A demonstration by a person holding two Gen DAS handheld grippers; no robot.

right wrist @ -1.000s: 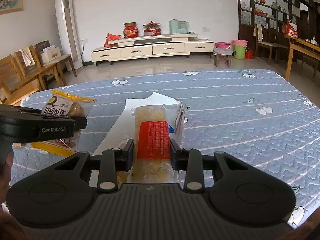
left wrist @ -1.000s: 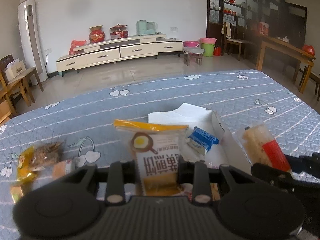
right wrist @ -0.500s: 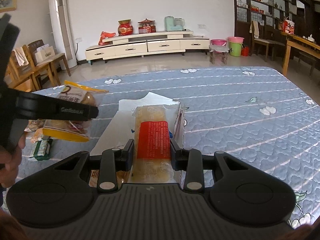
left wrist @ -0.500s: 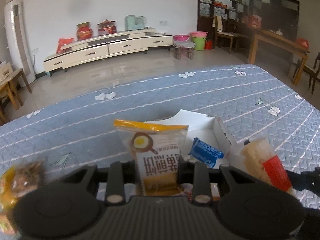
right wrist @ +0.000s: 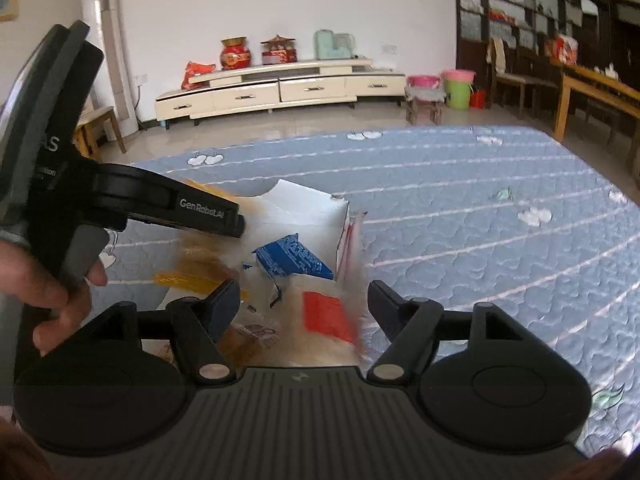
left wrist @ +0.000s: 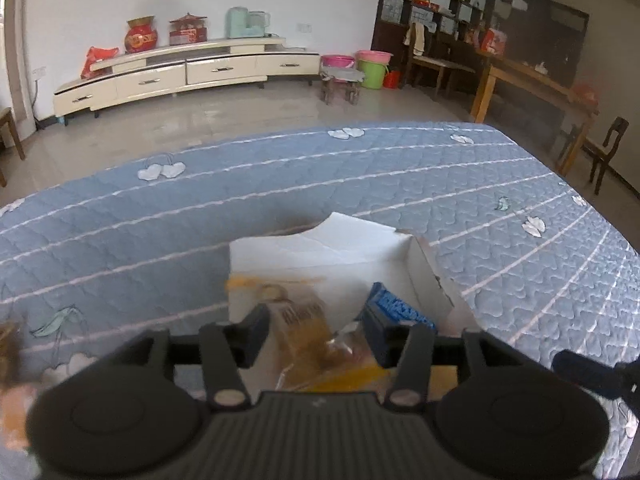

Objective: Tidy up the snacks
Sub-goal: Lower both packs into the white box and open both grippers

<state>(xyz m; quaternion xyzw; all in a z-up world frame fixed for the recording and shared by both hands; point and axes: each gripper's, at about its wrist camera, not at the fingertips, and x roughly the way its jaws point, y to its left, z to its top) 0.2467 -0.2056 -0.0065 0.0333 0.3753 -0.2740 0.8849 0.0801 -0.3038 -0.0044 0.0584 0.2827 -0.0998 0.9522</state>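
A white open box point(left wrist: 360, 248) lies on the blue quilted cover point(left wrist: 360, 168). My left gripper point(left wrist: 316, 334) hangs over the box's near end and its jaws are opening. A blurred yellow-edged snack packet point(left wrist: 304, 328) tilts loose between them, clear of the pads. A blue packet point(left wrist: 400, 312) lies inside the box. In the right wrist view my right gripper point(right wrist: 304, 304) is opening wide. A blurred red-labelled packet point(right wrist: 326, 316) drops free between its jaws into the box point(right wrist: 308, 208). The left gripper point(right wrist: 236, 226) reaches in from the left above the yellow-edged packet point(right wrist: 200, 268).
Another brownish snack pack point(right wrist: 252, 336) lies in the box's near end. Loose snacks point(left wrist: 12, 360) sit blurred at the cover's left edge. A person's hand point(right wrist: 52, 300) holds the left gripper. The cover stretches far to the right and back.
Both grippers were shut on their packets and have now opened. The packets slip down into the box. The left gripper moved right and lower over the box.
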